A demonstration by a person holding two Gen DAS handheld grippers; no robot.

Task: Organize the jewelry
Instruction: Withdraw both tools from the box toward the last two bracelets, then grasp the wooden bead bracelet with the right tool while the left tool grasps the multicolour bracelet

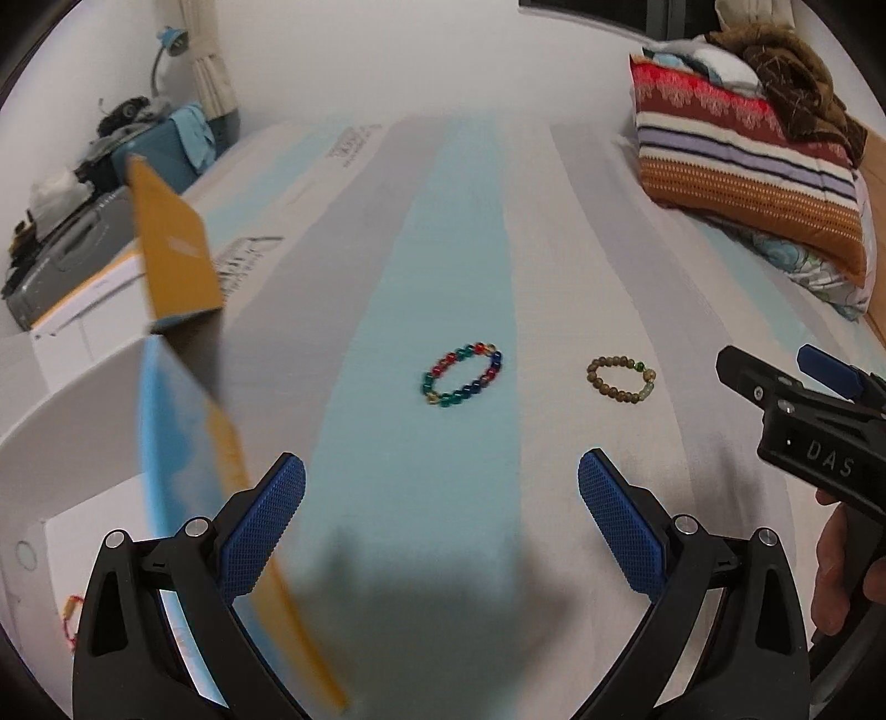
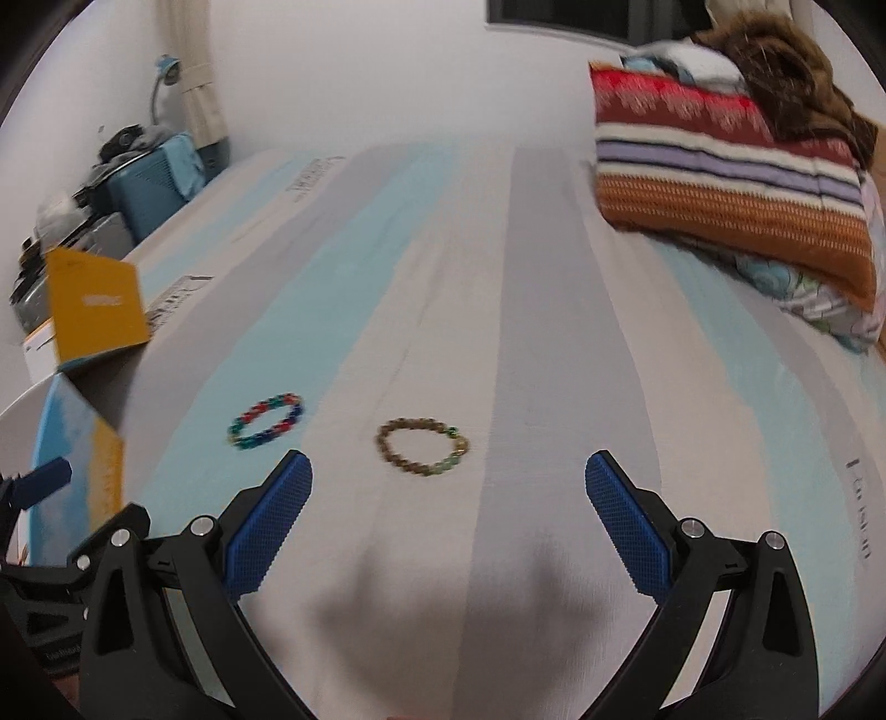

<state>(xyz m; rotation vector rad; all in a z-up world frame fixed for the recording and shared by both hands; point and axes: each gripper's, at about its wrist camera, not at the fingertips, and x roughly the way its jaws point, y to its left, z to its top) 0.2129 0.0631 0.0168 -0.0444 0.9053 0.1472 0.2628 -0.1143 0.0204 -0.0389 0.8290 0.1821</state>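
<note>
Lying flat on a bed sheet striped in pale blue, grey and white (image 1: 459, 232): two beaded bracelets, side by side and apart from each other.

Item 1: multicoloured glass-bead bracelet (image 1: 461, 375) of red, green, blue and amber beads, closed loop, resting on a pale blue stripe. In the right wrist view it (image 2: 266, 421) sits to the left of the second bracelet.

Item 2: brown wooden-bead bracelet (image 1: 622, 381) with several green beads along one side, closed loop, resting on a whitish stripe to the right of item 1. In the right wrist view it (image 2: 422, 447) lies ahead of the gripper, slightly left of centre between the fingers.

Left gripper (image 1: 442, 482): black frame, blue textured pads, jaws spread wide, nothing between them, held above the sheet short of item 1.

Right gripper (image 2: 448, 482): same build, jaws spread wide and holding nothing, held above the sheet short of item 2. It also shows at the right edge of the left wrist view (image 1: 797, 382).

Surroundings: open cardboard box with yellow and blue flaps (image 1: 171, 260) at the left edge of the bed; folded striped blanket in red, orange and white (image 1: 742, 166) at far right, with a brown furry throw (image 1: 792, 72) on top; cluttered blue and grey cases (image 1: 166, 149) by the far wall; blue desk lamp (image 1: 169, 47).
</note>
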